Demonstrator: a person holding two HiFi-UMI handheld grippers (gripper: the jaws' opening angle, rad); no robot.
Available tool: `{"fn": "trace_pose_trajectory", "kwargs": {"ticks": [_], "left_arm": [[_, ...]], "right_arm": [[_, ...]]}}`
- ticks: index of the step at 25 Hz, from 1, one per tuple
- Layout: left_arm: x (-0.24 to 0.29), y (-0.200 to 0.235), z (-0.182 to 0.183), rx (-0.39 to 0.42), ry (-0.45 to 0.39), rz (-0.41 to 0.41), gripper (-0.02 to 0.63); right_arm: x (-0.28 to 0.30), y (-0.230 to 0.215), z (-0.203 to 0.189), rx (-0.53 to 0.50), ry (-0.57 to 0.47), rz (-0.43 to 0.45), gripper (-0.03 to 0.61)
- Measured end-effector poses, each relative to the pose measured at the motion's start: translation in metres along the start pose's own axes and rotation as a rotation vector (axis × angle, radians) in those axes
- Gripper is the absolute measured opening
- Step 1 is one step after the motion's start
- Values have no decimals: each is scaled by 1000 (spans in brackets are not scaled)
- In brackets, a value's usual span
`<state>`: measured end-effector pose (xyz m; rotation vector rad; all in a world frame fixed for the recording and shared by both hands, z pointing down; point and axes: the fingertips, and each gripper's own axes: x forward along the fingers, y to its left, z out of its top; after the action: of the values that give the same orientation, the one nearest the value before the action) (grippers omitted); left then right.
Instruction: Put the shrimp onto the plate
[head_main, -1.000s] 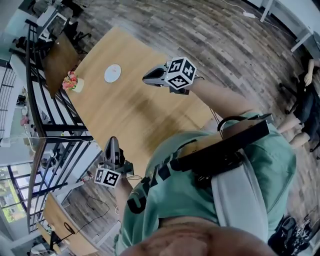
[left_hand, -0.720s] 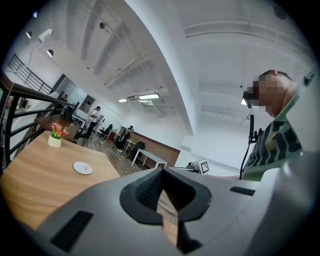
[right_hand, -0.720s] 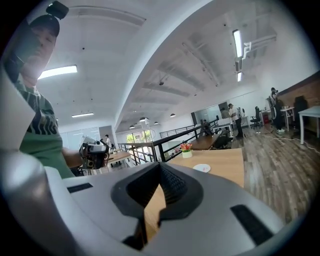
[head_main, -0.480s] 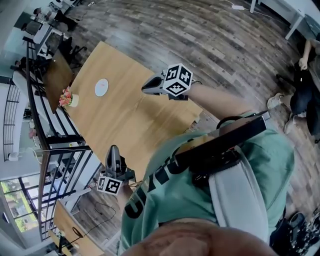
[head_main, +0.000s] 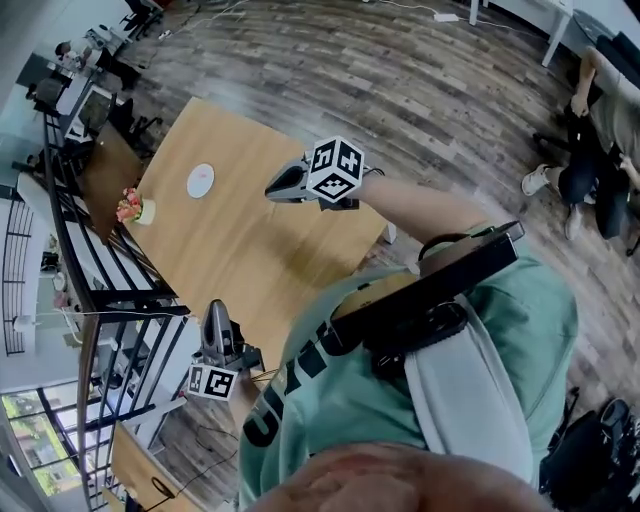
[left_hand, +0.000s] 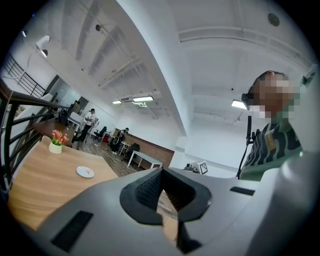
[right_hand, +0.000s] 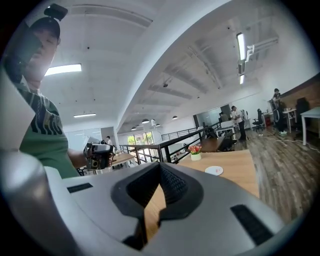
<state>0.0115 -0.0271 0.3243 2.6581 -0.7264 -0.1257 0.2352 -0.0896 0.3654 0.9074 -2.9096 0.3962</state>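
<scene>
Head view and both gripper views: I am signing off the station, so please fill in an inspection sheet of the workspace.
Surface: wooden table, mostly bare.
Job's things: white plate near the far end; no shrimp made out.
Clutter: potted flowers at the table's edge.
Grippers: left tongs and right tongs both shut and empty.
Cables: white power strip on the floor.
Surroundings: black railing, plank floor, seated person.
</scene>
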Motion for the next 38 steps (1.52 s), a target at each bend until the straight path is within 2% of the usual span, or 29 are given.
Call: {"fn": "trace_pose_trajectory", "kwargs": {"ticks": [5,9,14,20,25,28,34,38], "left_arm": [[-82,29,15,33,4,-14,-3],[-134,50,18,21,-1,-28,-3],[-160,62,3,-18,-4,-48,-3],[-153,38,9,-10,-7,-61,-5],[-137,6,7,29,-16,-22,-3],[-116,-20,-9,17,-28,14,-3],[-69,-91,-61,-80,-23,46,-3],[-52,-117,-75,-79,1,47,-3]], "right_arm": [[47,62,0,-3,-1,-39,8],[72,98,-4,22,5,-82,8],[74,129,-19,28,43,-120,8],[48,136,-2,18,9,-138,8],[13,133,0,-9,-11,-99,8],[-23,124,-10,-3,-18,-76,8],[-91,120,-40,24,1,0,8],[-110,115,-49,46,-1,16,8]]}}
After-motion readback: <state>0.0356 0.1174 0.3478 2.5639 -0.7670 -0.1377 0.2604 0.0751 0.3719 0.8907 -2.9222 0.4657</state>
